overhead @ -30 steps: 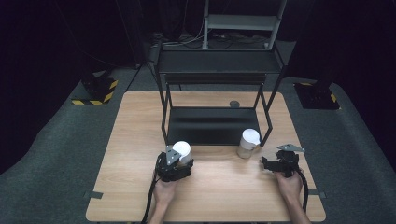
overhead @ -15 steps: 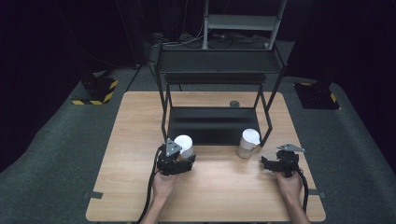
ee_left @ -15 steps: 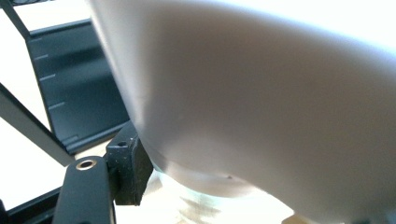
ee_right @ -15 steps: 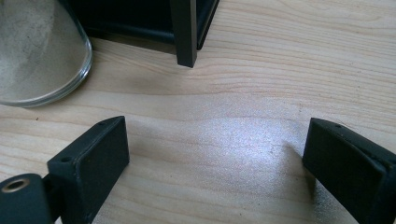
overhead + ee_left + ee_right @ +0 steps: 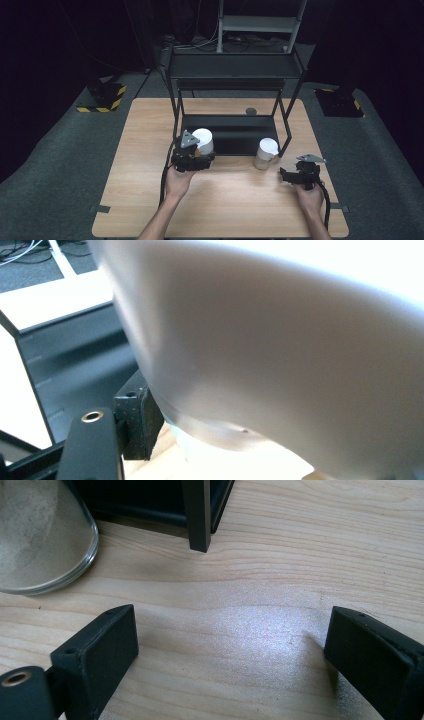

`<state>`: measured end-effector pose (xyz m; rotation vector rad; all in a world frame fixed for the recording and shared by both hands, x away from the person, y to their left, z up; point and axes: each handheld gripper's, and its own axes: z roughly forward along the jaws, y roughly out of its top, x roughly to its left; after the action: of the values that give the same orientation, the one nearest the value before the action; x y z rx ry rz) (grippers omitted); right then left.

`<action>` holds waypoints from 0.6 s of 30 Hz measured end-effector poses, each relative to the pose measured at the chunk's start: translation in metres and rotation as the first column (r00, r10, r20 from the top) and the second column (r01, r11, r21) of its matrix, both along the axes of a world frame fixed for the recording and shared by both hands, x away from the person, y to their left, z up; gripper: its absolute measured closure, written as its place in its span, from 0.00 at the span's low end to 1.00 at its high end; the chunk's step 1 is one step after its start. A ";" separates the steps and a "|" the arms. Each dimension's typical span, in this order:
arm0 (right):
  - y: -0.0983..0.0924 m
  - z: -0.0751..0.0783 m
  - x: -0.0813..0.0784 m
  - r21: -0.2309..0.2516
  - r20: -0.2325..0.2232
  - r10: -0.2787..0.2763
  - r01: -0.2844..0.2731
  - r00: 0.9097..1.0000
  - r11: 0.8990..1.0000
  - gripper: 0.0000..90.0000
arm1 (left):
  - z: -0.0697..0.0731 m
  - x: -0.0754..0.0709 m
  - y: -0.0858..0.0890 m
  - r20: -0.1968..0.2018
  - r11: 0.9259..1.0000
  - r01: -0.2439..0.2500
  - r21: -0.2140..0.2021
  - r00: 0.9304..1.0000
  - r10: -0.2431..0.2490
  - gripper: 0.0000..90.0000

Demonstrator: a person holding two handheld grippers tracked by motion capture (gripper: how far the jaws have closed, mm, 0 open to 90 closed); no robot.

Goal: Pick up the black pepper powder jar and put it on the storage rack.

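White-lidded jar (image 5: pixel 203 141) clamped in left gripper (image 5: pixel 192 159), lid blurred close-up.

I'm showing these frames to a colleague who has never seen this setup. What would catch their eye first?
Probably the two white-lidded jars standing bright on the wooden table before the black rack. The left claw sits at the left jar, which looms close in its own view. The right claw rests open near the right one.
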<state>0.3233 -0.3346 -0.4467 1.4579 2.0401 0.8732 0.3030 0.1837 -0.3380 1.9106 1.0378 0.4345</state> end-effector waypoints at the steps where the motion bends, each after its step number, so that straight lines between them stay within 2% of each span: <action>1: 0.000 0.000 0.000 0.000 0.000 0.000 0.000 1.000 1.000 0.07 | 0.004 0.002 0.000 -0.002 1.000 0.003 -0.003 1.000 -0.003 0.34; 3: 0.000 0.000 0.000 0.000 0.000 0.000 0.000 1.000 1.000 0.07 | 0.016 0.009 0.000 -0.010 1.000 0.014 -0.011 1.000 -0.014 0.34; 4: 0.000 0.000 0.000 0.000 0.000 0.000 0.000 1.000 1.000 0.07 | 0.016 0.009 0.000 -0.010 1.000 0.014 -0.011 1.000 -0.014 0.34; 11: 0.000 0.000 0.000 0.000 0.000 0.000 0.000 1.000 1.000 0.07 | 0.044 0.020 -0.003 -0.012 1.000 0.024 0.000 1.000 -0.024 0.34; 12: 0.000 0.000 0.000 0.000 0.000 0.000 0.000 1.000 1.000 0.07 | 0.053 0.023 -0.004 -0.009 1.000 0.031 0.007 0.999 -0.031 0.34; 14: 0.000 0.000 0.000 0.000 0.000 0.000 0.000 1.000 1.000 0.07 | 0.063 0.027 -0.004 -0.007 0.999 0.035 0.011 0.999 -0.035 0.34; 15: 0.000 0.000 0.000 0.000 0.000 0.000 0.000 1.000 1.000 0.07 | 0.063 0.027 -0.004 -0.007 0.999 0.035 0.011 0.999 -0.035 0.34; 18: 0.000 0.000 0.000 0.000 0.000 0.000 0.000 1.000 1.000 0.07 | 0.083 0.032 -0.005 0.003 0.999 0.040 0.025 0.999 -0.041 0.34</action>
<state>0.3233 -0.3346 -0.4467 1.4576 2.0403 0.8733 0.3348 0.1788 -0.2554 1.9485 0.9938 0.4292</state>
